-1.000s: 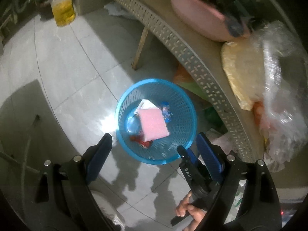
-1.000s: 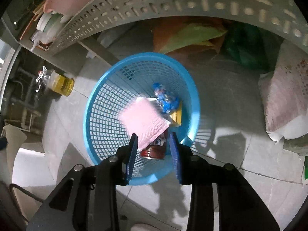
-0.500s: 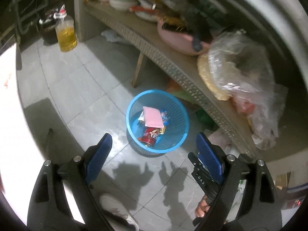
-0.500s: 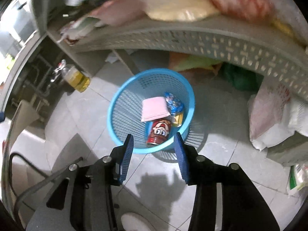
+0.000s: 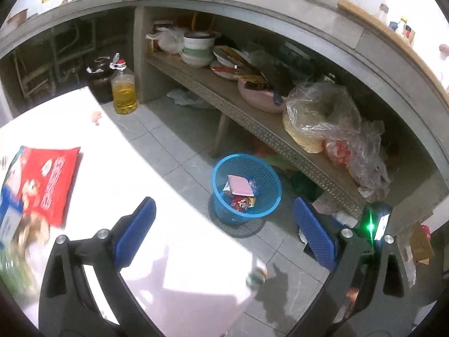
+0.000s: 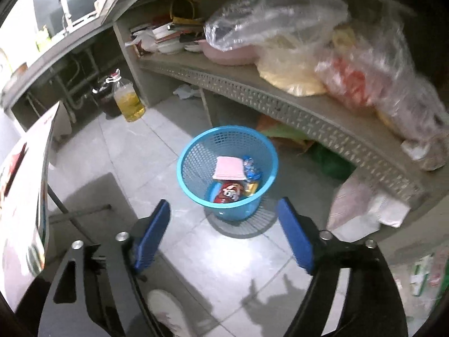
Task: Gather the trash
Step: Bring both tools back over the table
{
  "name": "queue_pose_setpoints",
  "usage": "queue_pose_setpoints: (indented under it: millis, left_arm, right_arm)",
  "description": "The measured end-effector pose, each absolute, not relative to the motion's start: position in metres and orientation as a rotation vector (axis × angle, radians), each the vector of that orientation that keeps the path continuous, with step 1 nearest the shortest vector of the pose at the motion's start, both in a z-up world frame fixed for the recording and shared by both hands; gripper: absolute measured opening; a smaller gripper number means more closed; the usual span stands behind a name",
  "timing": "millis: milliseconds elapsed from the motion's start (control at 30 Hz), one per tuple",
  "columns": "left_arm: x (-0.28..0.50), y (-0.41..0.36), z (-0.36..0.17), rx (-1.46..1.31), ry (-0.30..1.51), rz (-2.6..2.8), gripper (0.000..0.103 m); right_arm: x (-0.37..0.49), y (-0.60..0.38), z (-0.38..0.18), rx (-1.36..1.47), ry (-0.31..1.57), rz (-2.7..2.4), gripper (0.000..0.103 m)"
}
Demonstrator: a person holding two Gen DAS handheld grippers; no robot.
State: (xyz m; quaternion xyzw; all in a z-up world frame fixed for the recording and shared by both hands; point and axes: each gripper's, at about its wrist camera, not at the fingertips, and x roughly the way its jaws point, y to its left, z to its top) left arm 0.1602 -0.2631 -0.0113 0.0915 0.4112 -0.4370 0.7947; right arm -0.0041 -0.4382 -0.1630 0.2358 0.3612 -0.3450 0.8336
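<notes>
One blue mesh waste basket (image 6: pixel 227 168) on the grey tiled floor (image 6: pixel 134 151), two hand-held grippers above it, both empty.

The basket holds one pink square pad (image 6: pixel 228 167), one red snack wrapper (image 6: pixel 228 192), one blue wrapper (image 6: pixel 251 168) and a yellow scrap. Beside it runs a perforated shelf (image 6: pixel 280 104) with clear plastic bags (image 6: pixel 294 28), one pink basin (image 5: pixel 259 97) and stacked bowls; one oil bottle (image 5: pixel 123 92) stands on the floor. A white desk (image 5: pixel 134 185) carries one red packet (image 5: pixel 53 179). The left hand-held gripper (image 5: pixel 221 234) gapes wide; the right hand-held gripper (image 6: pixel 224 231) has just been opening, nothing between its jaws. Since a second ago both have risen away from the basket, so it looks smaller and the desk has come into sight.
</notes>
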Motion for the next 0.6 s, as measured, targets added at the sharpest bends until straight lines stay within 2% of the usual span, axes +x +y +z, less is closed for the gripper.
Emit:
queue_pose_setpoints:
  millis: [167, 267, 600]
  left_arm:
    - [0.148, -0.217, -0.019, 0.136, 0.926, -0.926, 0.095]
    - [0.146, -0.193, -0.021, 0.093, 0.940, -0.894, 0.095]
    - [0.144, -0.113, -0.010, -0.061, 0.910, -0.801, 0.095]
  right_arm:
    - [-0.016, -0.423, -0.132, 0.437, 0.754, -0.749, 0.093]
    - [-0.020, -0.414, -0.108, 0.371, 0.737, -0.794, 0.096]
    - [-0.018, -0.360, -0.023, 0.152, 0.628, -0.814, 0.097]
